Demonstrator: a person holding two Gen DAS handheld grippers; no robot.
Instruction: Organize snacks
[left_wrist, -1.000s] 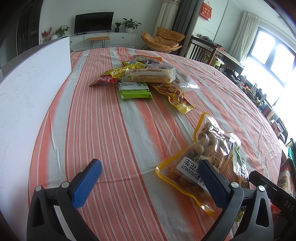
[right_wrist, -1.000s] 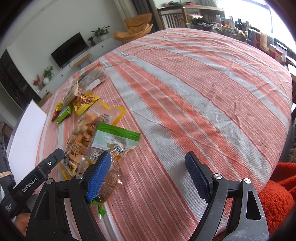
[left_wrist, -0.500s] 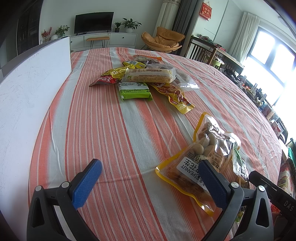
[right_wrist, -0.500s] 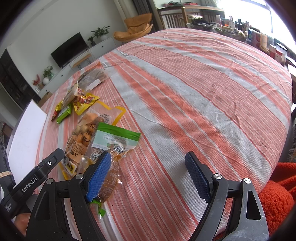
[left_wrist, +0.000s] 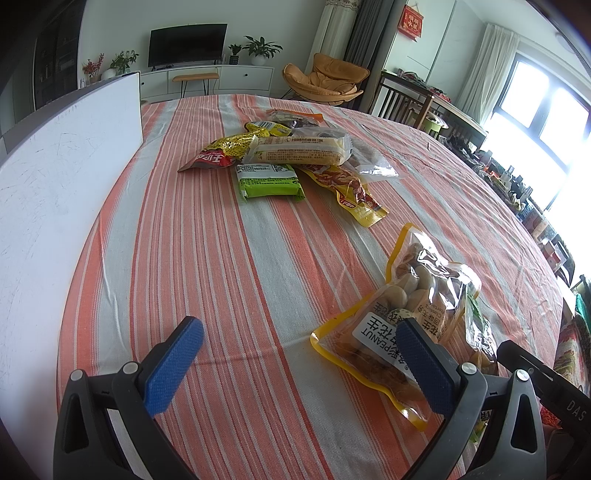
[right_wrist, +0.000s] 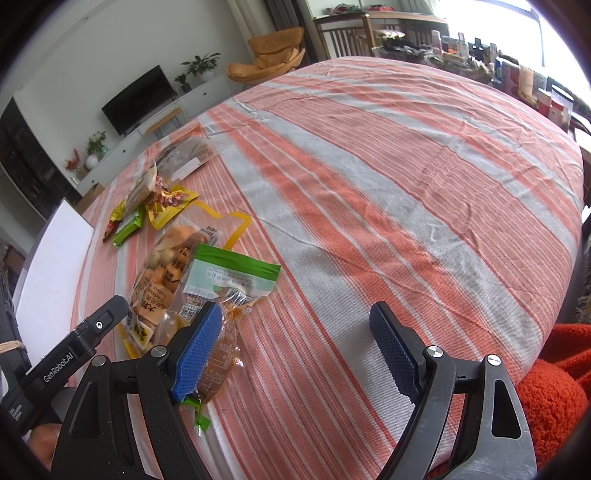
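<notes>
Two clear snack bags (left_wrist: 413, 317) overlap; each gripper (left_wrist: 299, 347) (right_wrist: 295, 332) gapes wide, empty.

Left hand-held gripper (left_wrist: 301, 354): black frame, two blue textured pads (left_wrist: 173, 365) spread wide, nothing between them, angled downward. Right hand-held gripper (right_wrist: 295, 345): same black frame and blue pads (right_wrist: 393, 350), jaws spread wide and empty, angled downward. The left unit's black body shows at the right view's lower left.

Striped tablecloth (left_wrist: 221, 258) under snack packets (left_wrist: 291, 158)
</notes>
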